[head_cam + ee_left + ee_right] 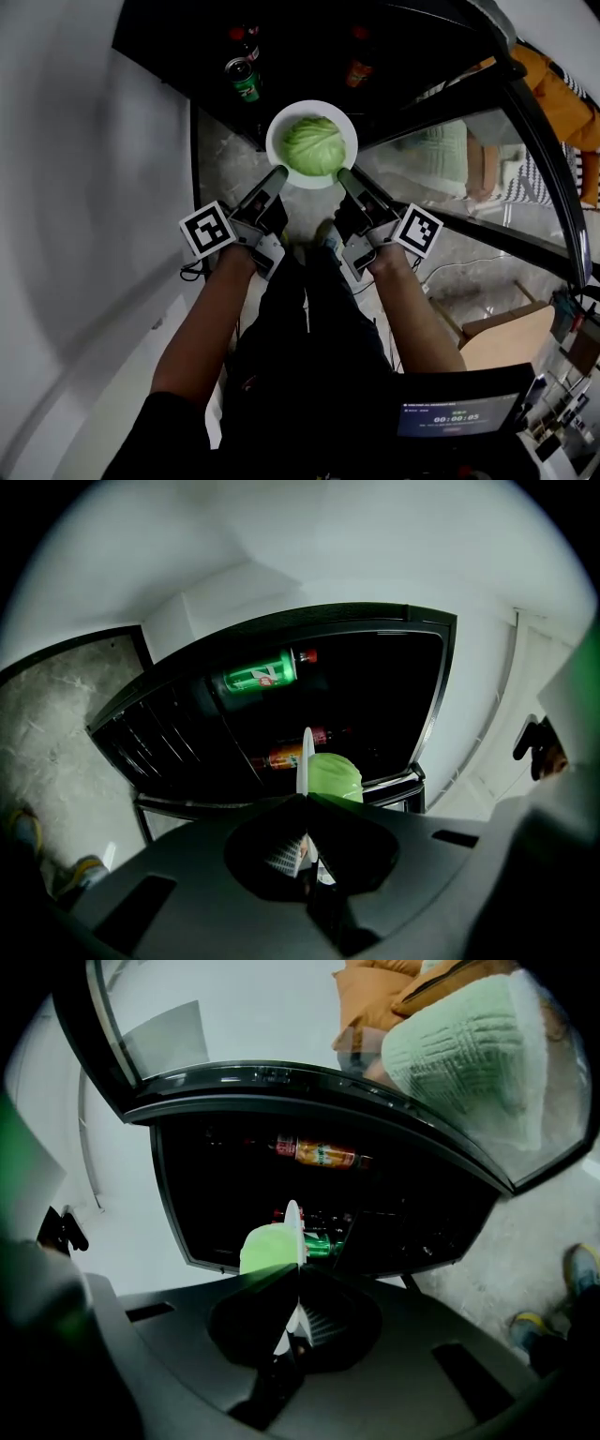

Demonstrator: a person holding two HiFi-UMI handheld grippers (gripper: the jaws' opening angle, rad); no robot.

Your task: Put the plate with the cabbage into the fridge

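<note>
Since both of our tongs are clamped on the plate's rim, left tongs [278,174] on its near-left edge and right tongs [345,176] on its near-right, the trick here is holding both hands level and moving them together so the plate [281,124] doesn't tip. The cabbage [314,145] sits loose in the middle and looks like it'd roll if we tilt.

Right now the plate hangs in the air at the mouth of the open fridge [169,42], not resting on any shelf. We'd guess it wants a shelf spot clear of the green can [246,79] and the bottle [357,67] further in.

The glass door [487,131] stands open on the right. There's pale marbled floor [220,159] underneath and a plain white wall [84,150] off to the left.
</note>
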